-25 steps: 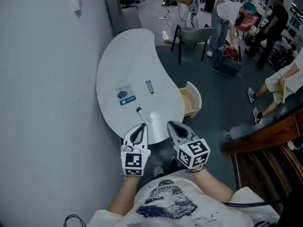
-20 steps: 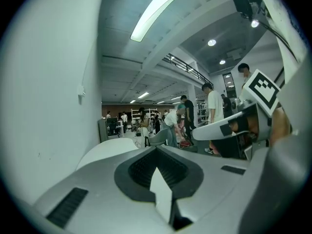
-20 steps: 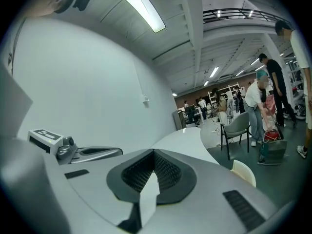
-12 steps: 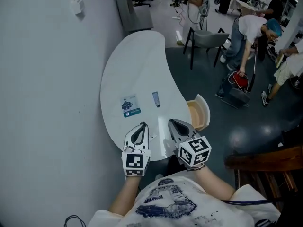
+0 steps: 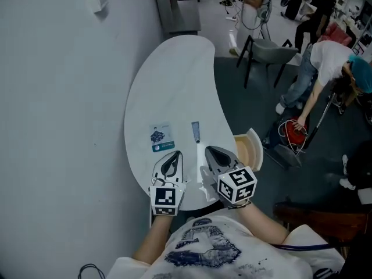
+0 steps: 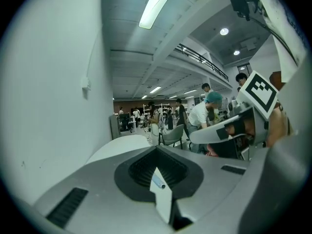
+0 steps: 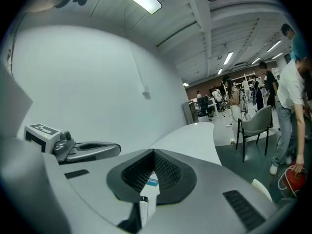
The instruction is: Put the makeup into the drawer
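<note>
left tongs [image 5: 174, 156]: kept closed, nothing gripped | right tongs [image 5: 210, 151]: kept closed, nothing gripped | tube [image 5: 196, 131], packet [image 5: 161, 138]: laid on bench [image 5: 174, 80] | drawer [image 5: 247, 150]: pulled out beside the bench

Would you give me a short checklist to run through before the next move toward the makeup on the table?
1. Drawer open at the right edge of the table: ok.
2. Makeup in sight: the labelled packet and the slim tube lie on the table ahead of both grippers: ok.
3. Left gripper empty, jaws together: ok.
4. Right gripper empty, jaws together: ok.
5. Jaws apart, ready for a grasp: not ok, both are shut.
</note>
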Action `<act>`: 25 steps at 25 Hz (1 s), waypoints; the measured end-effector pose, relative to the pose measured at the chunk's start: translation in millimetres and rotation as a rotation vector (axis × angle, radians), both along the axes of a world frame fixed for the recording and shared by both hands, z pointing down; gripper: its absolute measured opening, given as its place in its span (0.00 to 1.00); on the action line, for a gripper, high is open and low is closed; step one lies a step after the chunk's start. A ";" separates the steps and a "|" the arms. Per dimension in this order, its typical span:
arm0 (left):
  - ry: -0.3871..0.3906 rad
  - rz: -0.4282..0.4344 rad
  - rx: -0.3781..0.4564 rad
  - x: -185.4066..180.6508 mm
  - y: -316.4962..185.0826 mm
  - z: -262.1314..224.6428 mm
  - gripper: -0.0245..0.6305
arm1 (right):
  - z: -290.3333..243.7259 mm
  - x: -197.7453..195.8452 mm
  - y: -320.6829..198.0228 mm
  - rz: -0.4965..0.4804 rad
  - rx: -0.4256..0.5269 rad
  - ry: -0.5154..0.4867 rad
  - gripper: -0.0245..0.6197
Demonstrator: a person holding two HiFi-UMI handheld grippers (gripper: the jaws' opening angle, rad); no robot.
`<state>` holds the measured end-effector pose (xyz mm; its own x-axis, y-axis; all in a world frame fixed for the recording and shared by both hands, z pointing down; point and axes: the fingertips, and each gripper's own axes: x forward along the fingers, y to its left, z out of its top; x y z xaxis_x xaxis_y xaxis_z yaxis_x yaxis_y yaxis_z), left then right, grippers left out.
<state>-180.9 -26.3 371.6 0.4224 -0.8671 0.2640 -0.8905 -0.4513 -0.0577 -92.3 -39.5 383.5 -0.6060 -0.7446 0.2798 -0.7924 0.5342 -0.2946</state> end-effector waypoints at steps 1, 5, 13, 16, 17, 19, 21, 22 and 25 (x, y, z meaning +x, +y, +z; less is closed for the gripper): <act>-0.001 -0.008 -0.006 -0.9 -4.4 2.5 0.11 | 2.1 -1.0 -5.4 -0.007 -0.004 0.001 0.07; -0.003 -0.033 -0.026 -3.0 -22.1 11.2 0.11 | 9.6 -3.4 -25.3 -0.033 -0.021 0.006 0.07; -0.021 -0.094 -0.073 6.9 -59.4 33.0 0.11 | 36.2 9.7 -66.3 -0.077 -0.066 0.022 0.07; -0.029 -0.110 -0.089 8.5 -70.7 36.4 0.11 | 41.6 14.6 -78.8 -0.082 -0.085 0.030 0.07; -0.031 -0.114 -0.094 8.2 -73.6 37.7 0.11 | 43.8 15.5 -82.1 -0.081 -0.094 0.031 0.07; -0.032 -0.117 -0.104 6.9 -79.1 40.8 0.11 | 49.1 16.0 -88.3 -0.077 -0.108 0.033 0.07; -0.033 -0.118 -0.111 3.7 -82.9 43.7 0.11 | 55.1 14.2 -92.6 -0.070 -0.123 0.035 0.07; -0.035 -0.117 -0.114 0.9 -84.5 44.8 0.11 | 58.0 12.1 -94.0 -0.066 -0.129 0.038 0.07; -0.036 -0.106 -0.122 -8.4 -91.0 48.1 0.11 | 64.6 4.9 -98.1 -0.045 -0.139 0.055 0.07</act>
<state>-189.3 -117.4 419.7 0.3190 -0.8667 0.3836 -0.9317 -0.3610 -0.0409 -87.4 -137.6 448.0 -0.6192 -0.6684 0.4121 -0.7852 0.5268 -0.3255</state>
